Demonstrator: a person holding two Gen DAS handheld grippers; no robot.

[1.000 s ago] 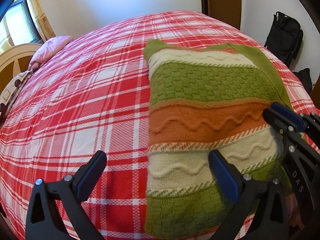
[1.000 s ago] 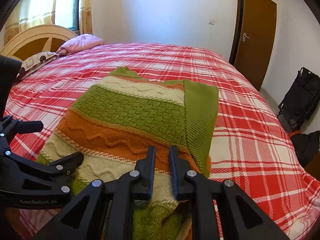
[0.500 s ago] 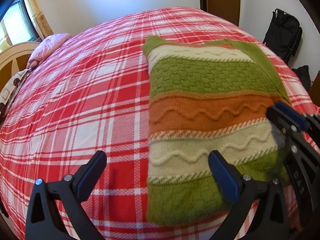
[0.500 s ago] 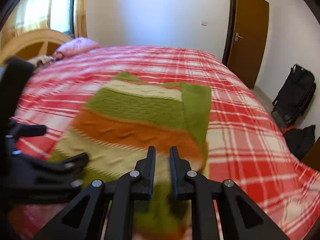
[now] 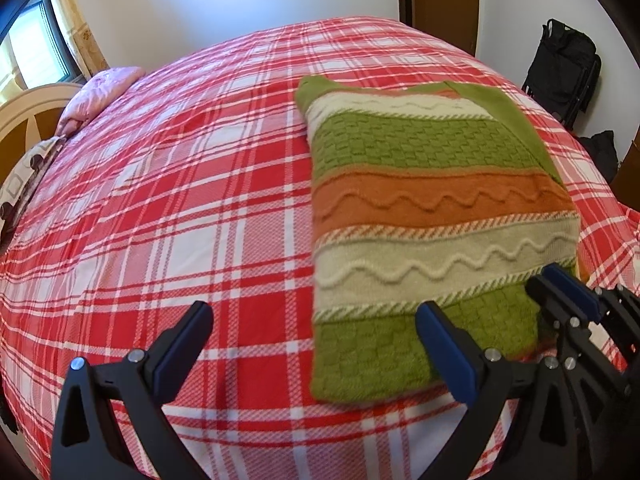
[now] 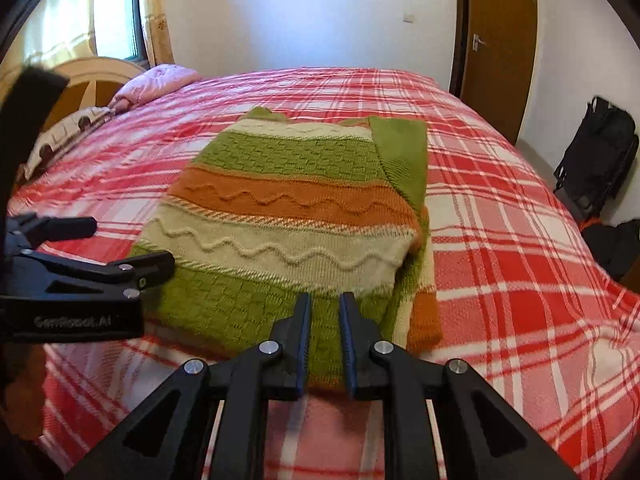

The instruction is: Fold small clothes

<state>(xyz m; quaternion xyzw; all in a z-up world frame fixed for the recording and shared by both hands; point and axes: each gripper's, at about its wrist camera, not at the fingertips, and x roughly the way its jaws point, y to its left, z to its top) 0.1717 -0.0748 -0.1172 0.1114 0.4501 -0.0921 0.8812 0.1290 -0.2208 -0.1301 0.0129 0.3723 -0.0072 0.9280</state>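
- Red plaid bed (image 5: 168, 200) carries the folded striped sweater (image 5: 420, 216), lying flat.
- Since a second ago both grippers have drawn back toward its near hem.
- Left gripper (image 5: 316, 344) jaws are wide, astride the near left corner; right gripper (image 6: 325, 344) jaws are nearly closed, empty, above the hem.
- Left gripper's side reads "GenRobot.AI".

Both grippers have drawn back toward the near edge of the red-and-white plaid bedspread (image 5: 168, 184). The near hem of the folded green, orange and cream striped knitted sweater (image 6: 288, 208), earlier hidden, now shows whole.
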